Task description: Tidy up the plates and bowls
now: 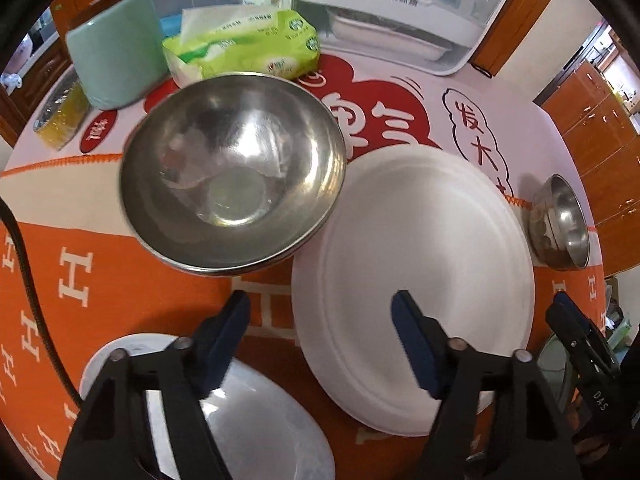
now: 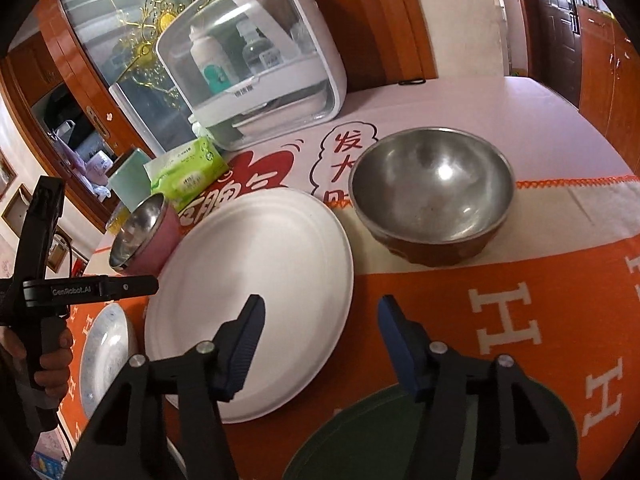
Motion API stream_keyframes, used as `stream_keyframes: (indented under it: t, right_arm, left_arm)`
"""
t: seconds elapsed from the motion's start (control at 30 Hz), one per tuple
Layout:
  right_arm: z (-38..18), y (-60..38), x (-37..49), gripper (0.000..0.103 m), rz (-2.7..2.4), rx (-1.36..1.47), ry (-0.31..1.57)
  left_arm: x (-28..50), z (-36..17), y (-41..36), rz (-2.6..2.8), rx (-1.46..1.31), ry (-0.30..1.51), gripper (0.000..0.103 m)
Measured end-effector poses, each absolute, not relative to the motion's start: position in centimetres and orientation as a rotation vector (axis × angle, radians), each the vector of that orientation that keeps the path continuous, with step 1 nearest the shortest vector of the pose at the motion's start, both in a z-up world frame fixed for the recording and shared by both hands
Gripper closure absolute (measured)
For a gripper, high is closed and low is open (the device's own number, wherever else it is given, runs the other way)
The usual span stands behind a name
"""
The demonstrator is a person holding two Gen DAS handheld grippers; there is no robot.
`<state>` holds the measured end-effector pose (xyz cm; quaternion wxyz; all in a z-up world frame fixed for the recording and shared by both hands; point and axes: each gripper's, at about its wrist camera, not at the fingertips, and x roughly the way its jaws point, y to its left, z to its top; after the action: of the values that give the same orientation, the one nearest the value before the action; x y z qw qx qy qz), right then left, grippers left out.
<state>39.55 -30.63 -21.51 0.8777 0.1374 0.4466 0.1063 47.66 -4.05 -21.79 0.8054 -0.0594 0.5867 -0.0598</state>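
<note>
A large white plate lies in the middle of the table; it also shows in the right wrist view. A steel bowl with a pink outside stands to its left, also seen from the right wrist. A steel bowl with a brown outside stands to its right, small in the left wrist view. A patterned white plate lies under my left gripper, which is open and empty. A dark green plate lies under my right gripper, open and empty.
A green tissue pack, a pale green box and a white lidded dish cabinet stand at the back of the table. A yellow item lies at the far left. The orange cloth covers the near side.
</note>
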Motion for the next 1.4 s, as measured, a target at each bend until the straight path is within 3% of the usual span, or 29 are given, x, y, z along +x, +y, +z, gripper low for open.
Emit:
stream_keyframes:
  t: [0.07,0.13,0.4,0.93,1.4]
  right_arm:
    - [-21.9,-30.5,39.7,0.050,0.217,0.285,0.946]
    - [-22.4,-30.4,40.1,0.062,0.216,0.287,0.968]
    - [-23.7,-30.7,40.5,0.082,0.209,0.350,1.037]
    - [-21.6,-30.7,40.0,0.082,0.177,0.354,1.023]
    - [-15.0,-31.1,36.8,0.082,0.151,0.344,0.923]
  left_arm:
    - [47.9,-22.1,-4.3,-0.135,-0.121,1.266,0.043]
    - [48.2,-22.5,-4.6,-0.143,-0.118,1.278,0.050]
    - [48.7,-23.2,-5.1,-0.109,-0.102,1.333,0.068]
    - [47.8,-22.2,-4.2,-0.131,-0.169,1.344,0.073]
    - [43.7,-13.0,-3.6,-0.224,-0.208,1.157,0.073]
